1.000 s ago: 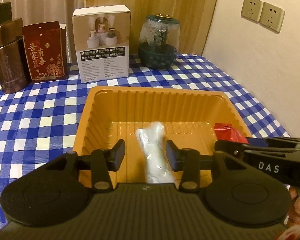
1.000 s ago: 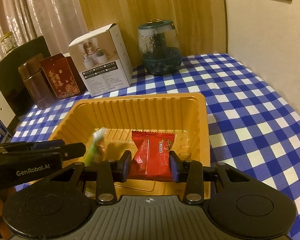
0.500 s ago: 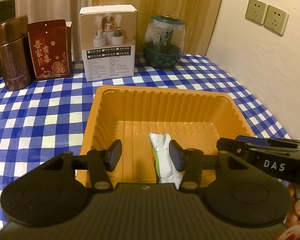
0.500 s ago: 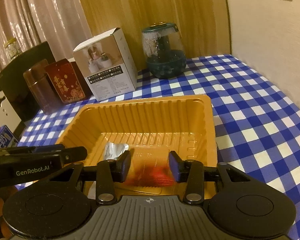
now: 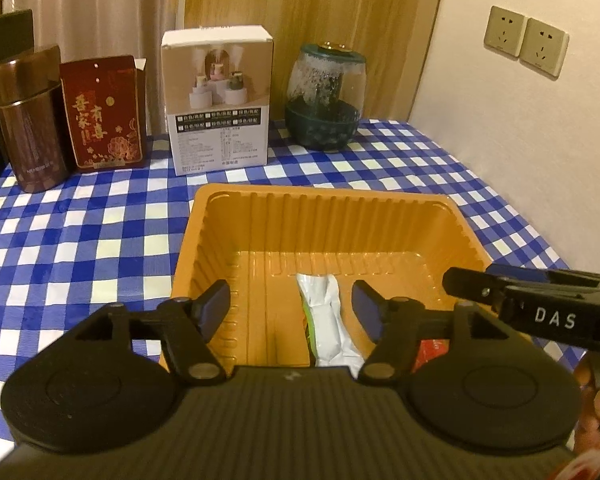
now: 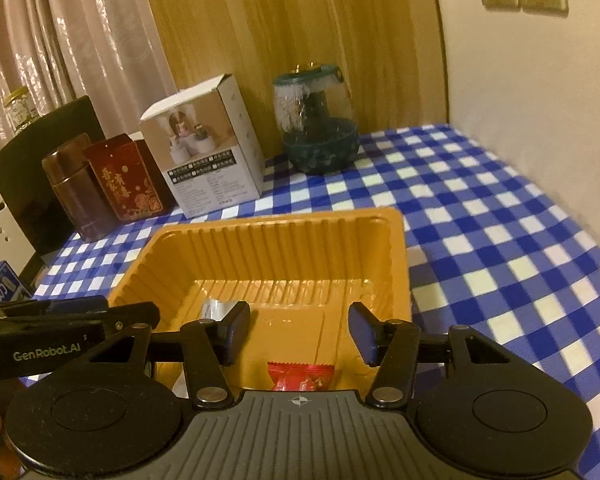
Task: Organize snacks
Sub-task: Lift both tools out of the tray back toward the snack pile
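Note:
An orange ribbed tray (image 5: 324, 216) (image 6: 276, 240) sits on the blue-checked cloth. A white and green snack packet (image 5: 332, 320) lies on the tray floor between the fingers of my left gripper (image 5: 292, 306), whose jaws are opening and no longer touch it. A red snack packet (image 6: 300, 376) lies flat on the tray floor below my right gripper (image 6: 300, 330); its jaws are also opening, with nothing pressed between them. A corner of the red packet (image 5: 432, 350) shows in the left wrist view, and the silvery end of the white packet (image 6: 216, 308) in the right wrist view.
Behind the tray stand a brown tin (image 5: 28, 120), a red gift box (image 5: 102, 114), a white carton (image 5: 218, 104) and a glass jar with a dark green base (image 5: 326, 96). A wall with sockets (image 5: 524, 40) borders the table on the right.
Both grippers have spread their jaws. The white packet dropped out of the left grip and the red packet out of the right; both now lie in the tray.

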Available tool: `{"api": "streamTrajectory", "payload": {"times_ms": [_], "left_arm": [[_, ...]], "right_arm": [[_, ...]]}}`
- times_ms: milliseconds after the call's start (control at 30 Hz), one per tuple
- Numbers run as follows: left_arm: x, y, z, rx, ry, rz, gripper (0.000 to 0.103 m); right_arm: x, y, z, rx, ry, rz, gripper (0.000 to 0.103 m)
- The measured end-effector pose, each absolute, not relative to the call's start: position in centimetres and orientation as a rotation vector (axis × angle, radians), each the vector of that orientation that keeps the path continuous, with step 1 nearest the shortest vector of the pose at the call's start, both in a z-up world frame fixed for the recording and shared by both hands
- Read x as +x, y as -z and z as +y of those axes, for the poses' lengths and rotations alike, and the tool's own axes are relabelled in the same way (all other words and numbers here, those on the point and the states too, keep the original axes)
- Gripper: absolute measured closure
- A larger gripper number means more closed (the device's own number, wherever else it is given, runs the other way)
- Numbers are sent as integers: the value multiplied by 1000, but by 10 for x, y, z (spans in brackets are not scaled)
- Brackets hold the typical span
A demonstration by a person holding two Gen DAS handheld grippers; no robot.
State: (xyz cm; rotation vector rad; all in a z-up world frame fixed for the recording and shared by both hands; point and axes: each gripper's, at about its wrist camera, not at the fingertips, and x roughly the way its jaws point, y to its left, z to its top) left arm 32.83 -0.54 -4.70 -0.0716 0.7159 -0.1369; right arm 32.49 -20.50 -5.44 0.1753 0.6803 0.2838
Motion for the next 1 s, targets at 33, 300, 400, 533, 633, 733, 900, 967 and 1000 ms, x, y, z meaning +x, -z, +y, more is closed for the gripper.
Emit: {"api": "streamTrajectory", "payload": {"times_ms": [33, 300, 400, 533, 633, 733, 900, 967, 1000], "left_arm": [[326, 45, -5, -72, 135, 710, 30], [291, 30, -7, -73, 136, 678, 21], [272, 24, -7, -76, 141, 669, 17], [243, 18, -5, -83, 142, 660, 14], [220, 18, -4, -88, 138, 661, 13], [195, 22, -5, -88, 122, 670, 12], [159, 35, -7, -107, 100, 684, 11], [149, 42, -8, -104, 97, 709, 11], [144, 47, -9, -96, 93, 720, 10]], "right_arm": [[323, 52, -206, 173, -283, 672, 48], [292, 35, -220, 199, -266, 623, 45], [276, 30, -224, 194, -256, 611, 38], [250, 29, -230, 194, -251, 617, 33], [232, 31, -234, 194, -242, 636, 33], [211, 34, -238, 192, -234, 657, 32], [174, 48, -244, 183, -216, 691, 32], [161, 56, -246, 184, -209, 713, 32], [156, 59, -247, 187, -208, 724, 32]]}}
